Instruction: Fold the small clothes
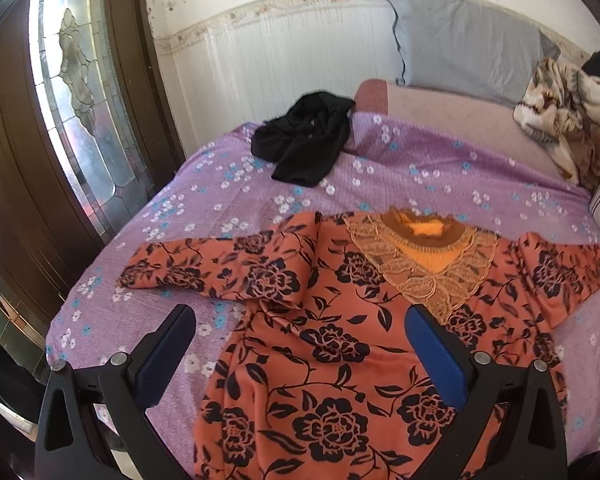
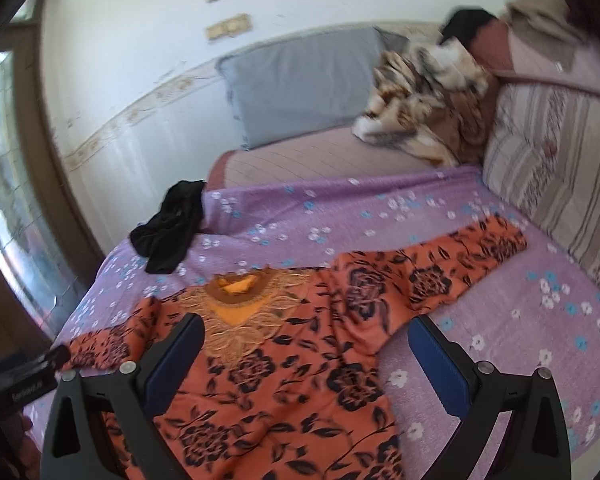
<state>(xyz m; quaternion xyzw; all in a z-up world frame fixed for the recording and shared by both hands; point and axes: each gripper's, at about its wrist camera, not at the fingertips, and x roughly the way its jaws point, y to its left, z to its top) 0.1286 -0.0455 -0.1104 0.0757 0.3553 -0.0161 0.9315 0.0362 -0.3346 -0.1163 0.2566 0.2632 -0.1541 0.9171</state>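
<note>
An orange top with black flowers and a lace neckline (image 1: 332, 320) lies spread flat on the purple flowered bedsheet (image 1: 420, 172), sleeves out to both sides. It also shows in the right wrist view (image 2: 300, 360). My left gripper (image 1: 300, 316) is open and empty, above the top's left side near the left sleeve. My right gripper (image 2: 306, 328) is open and empty, above the top's right side near the right sleeve (image 2: 452, 272). A crumpled black garment (image 1: 304, 140) lies at the far side of the sheet, also in the right wrist view (image 2: 168, 228).
A grey pillow (image 1: 464, 40) leans on the wall behind the bed. A brown patterned blanket (image 1: 568, 116) is heaped at the back right. A striped cushion (image 2: 560, 168) lines the right side. A wooden door with glass (image 1: 72, 92) stands left of the bed.
</note>
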